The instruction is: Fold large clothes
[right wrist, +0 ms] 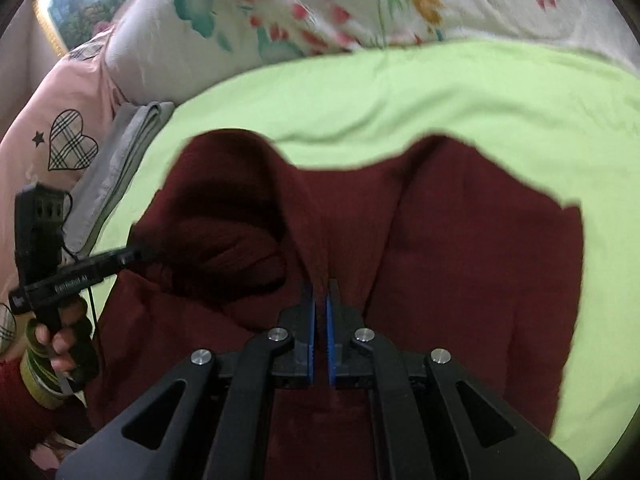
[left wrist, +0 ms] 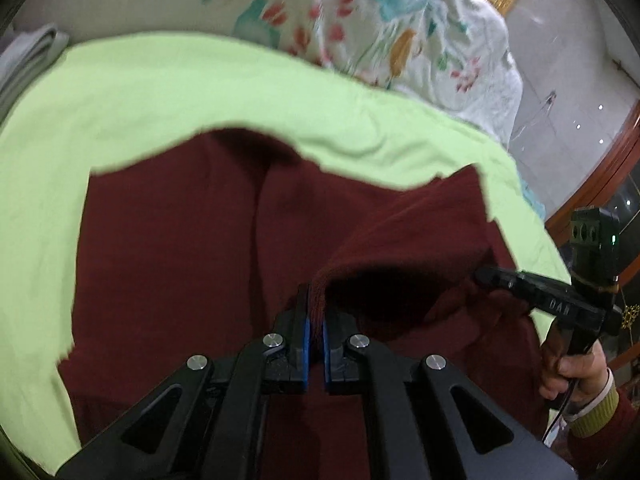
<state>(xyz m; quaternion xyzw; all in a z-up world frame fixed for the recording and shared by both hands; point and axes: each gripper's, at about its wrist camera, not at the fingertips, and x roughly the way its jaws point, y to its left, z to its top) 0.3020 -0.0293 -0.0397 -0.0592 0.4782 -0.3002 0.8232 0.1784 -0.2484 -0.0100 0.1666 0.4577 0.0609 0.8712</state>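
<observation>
Left wrist: both tongs [left wrist: 316, 312] [right wrist: 321, 300] pinch maroon garment [left wrist: 180, 248] edge, cloth draped between.

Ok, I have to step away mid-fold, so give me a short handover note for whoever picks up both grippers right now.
Left gripper: shut on a ribbed edge of the dark red garment.
Right gripper: shut on another fold of the same garment, pinched between its fingers.
The garment lies on the green sheet, its near part lifted by both grips and bunched between them.
Done: both edges gripped and raised.
Left: carry the lifted part over, lay it flat, finish the folds.
</observation>
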